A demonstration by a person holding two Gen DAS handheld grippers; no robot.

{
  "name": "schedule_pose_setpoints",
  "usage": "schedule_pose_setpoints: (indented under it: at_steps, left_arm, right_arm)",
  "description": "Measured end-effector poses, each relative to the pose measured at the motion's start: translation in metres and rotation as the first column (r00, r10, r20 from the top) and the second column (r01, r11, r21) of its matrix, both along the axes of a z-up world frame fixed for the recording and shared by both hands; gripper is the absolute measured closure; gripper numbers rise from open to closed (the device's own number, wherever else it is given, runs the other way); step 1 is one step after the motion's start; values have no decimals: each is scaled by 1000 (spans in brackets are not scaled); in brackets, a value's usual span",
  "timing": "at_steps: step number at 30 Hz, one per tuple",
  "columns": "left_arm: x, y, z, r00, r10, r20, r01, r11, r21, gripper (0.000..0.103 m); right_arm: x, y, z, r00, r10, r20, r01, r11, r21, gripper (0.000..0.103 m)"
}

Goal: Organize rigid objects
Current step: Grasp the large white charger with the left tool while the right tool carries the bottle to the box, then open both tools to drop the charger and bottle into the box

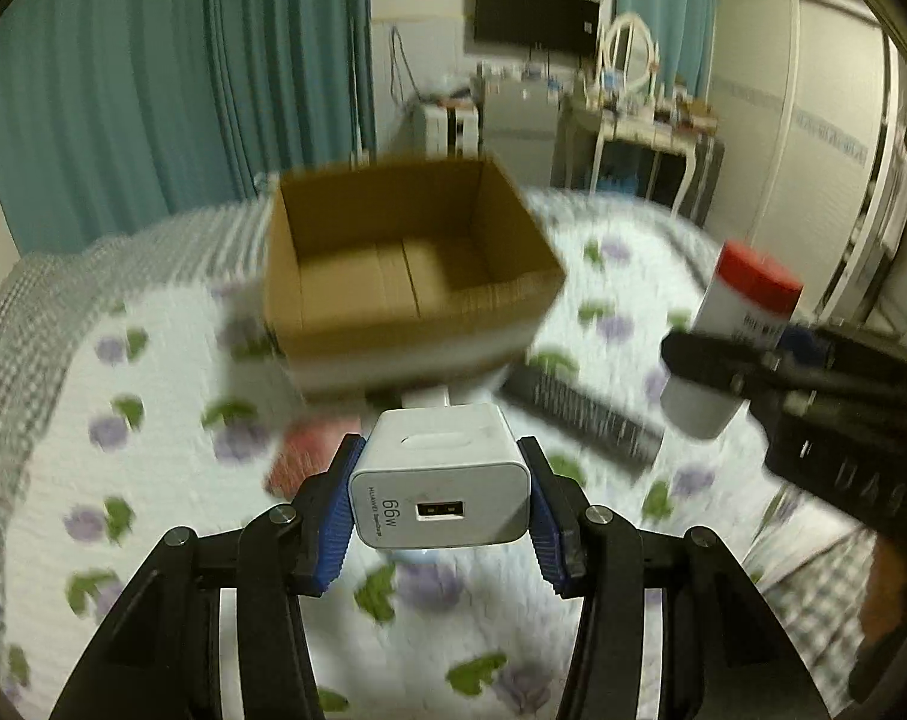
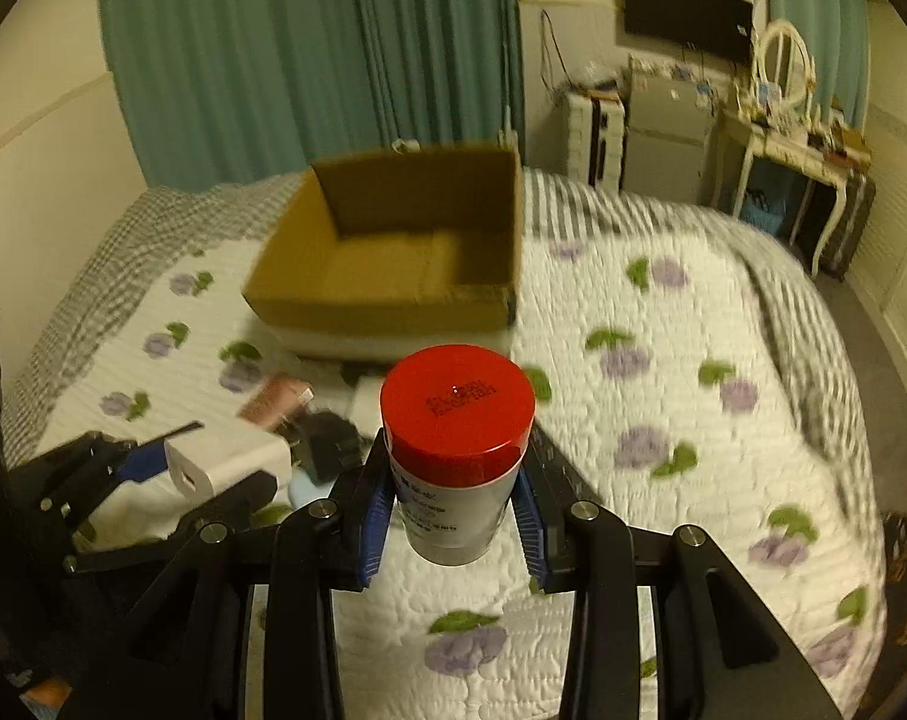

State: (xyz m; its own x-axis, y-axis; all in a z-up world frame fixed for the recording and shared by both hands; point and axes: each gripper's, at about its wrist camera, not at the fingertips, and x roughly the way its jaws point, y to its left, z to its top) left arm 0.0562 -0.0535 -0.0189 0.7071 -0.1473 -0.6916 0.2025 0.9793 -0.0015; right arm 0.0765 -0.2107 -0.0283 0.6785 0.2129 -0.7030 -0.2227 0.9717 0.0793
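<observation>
The left gripper (image 1: pixel 441 498) is clamping one charger (image 1: pixel 438 480); the right gripper (image 2: pixel 453 516) is clamping one bottle (image 2: pixel 456 456), near one box (image 2: pixel 393 258).

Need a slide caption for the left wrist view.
Left gripper holds a white 66W charger above the floral quilt, facing an empty cardboard box.

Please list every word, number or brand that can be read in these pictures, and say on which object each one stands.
"66W": on the white charger held in the left gripper, beside its USB port.
"HUAWEI": small, along the same face; the words after it are too small to read.
Dark stamped code on the red lid of the bottle in the right gripper: blurred, unreadable.
Bottle label print: too blurred to read.
</observation>
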Motion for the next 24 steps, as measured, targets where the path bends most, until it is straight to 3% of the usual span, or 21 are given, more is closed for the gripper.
schedule_pose_setpoints:
  at_steps: [5,11,18,24]
  left_arm:
    - [36,10,41,997,12,81,-12,1000,-1,53]
    - [110,28,42,996,57,71,-55,998,-22,53]
    - [180,38,5,998,63,31,-63,998,-3,53]
    - [203,38,-26,999,33,6,-33,999,-12,52]
  right_arm:
    - [22,15,42,996,60,67,-58,998,-36,67]
    - [76,37,62,989,115,97,-108,992,-69,67]
    - [161,57,20,991,130,31,-128,990,-66,67]
    - [198,57,-26,992,123,-18,-124,990,-71,67]
